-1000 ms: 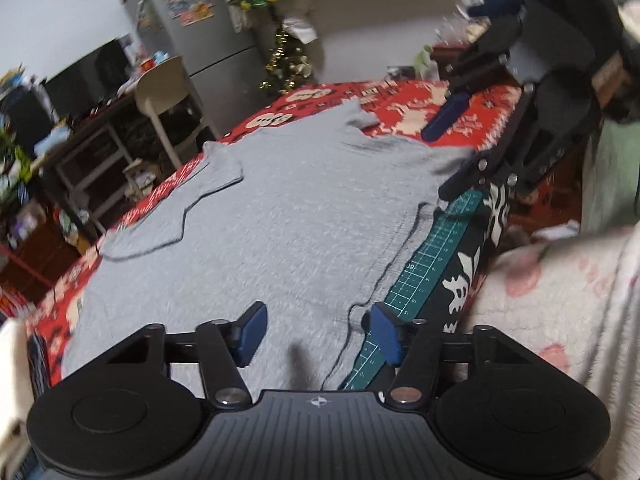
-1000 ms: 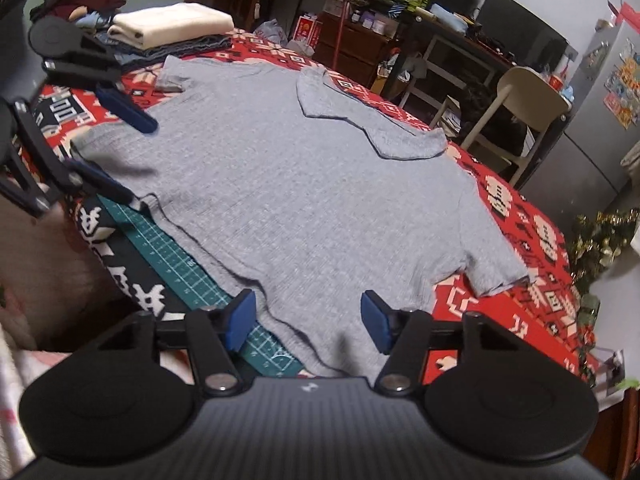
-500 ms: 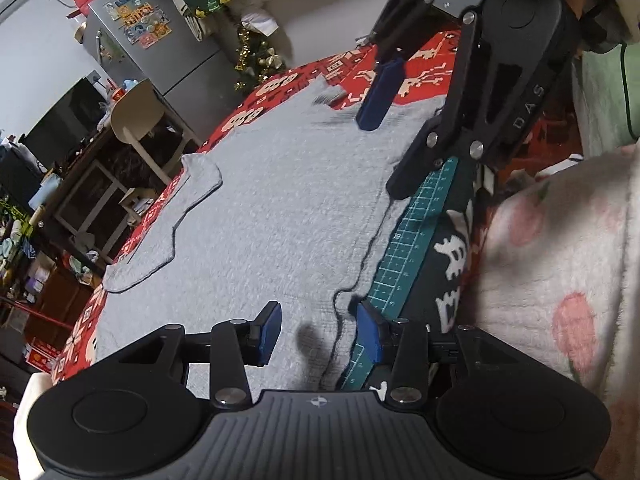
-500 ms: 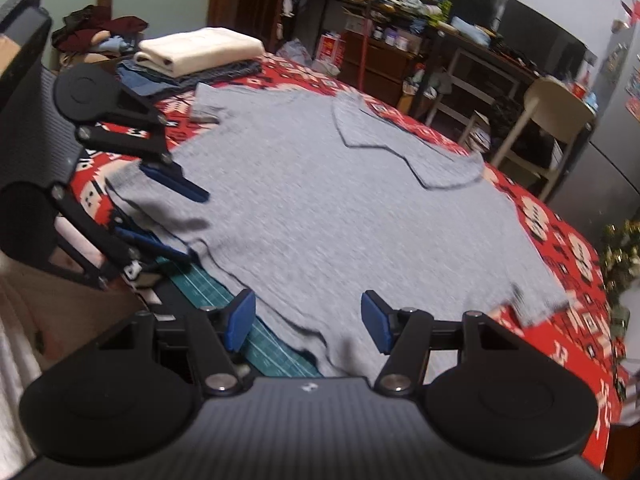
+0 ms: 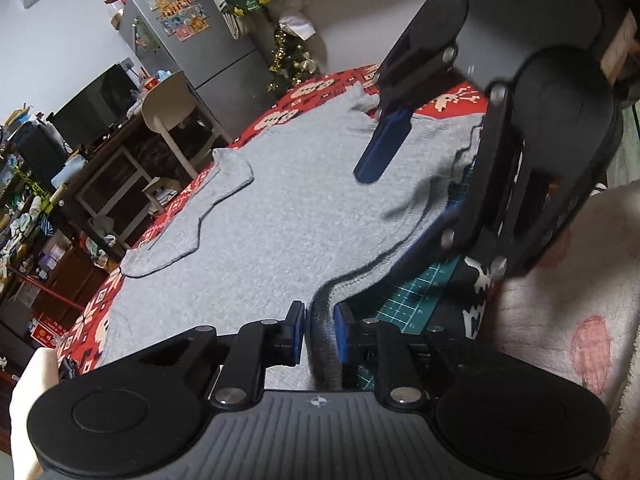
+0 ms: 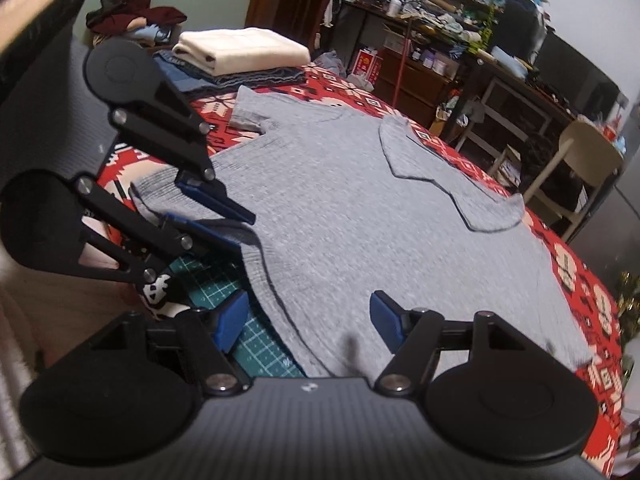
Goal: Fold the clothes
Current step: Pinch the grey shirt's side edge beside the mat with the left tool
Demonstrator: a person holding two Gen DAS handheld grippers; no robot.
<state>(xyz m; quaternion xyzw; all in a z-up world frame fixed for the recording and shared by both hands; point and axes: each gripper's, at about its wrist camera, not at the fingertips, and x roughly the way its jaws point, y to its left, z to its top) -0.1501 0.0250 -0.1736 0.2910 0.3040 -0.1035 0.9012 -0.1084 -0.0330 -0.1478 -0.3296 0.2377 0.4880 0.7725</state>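
Note:
A grey knit T-shirt (image 5: 280, 216) lies spread flat on the red patterned table cover, one sleeve folded in over the body (image 6: 448, 184). My left gripper (image 5: 320, 334) is shut on the shirt's near hem, which bunches between its blue pads. It also shows in the right wrist view (image 6: 236, 226), pinching the hem at the left. My right gripper (image 6: 306, 320) is open, its blue pads straddling the hem farther along. In the left wrist view it (image 5: 404, 192) hangs over the hem at the upper right.
A green cutting mat (image 6: 224, 280) lies under the hem at the table's near edge. Folded clothes (image 6: 240, 54) are stacked at the far left corner. A chair (image 6: 576, 168), desks and a fridge (image 5: 192, 44) stand beyond the table. A pink-patterned blanket (image 5: 568, 328) is at the near side.
My left gripper has closed on the shirt's hem and lifted it slightly. My right gripper has moved closer to the hem and stays open.

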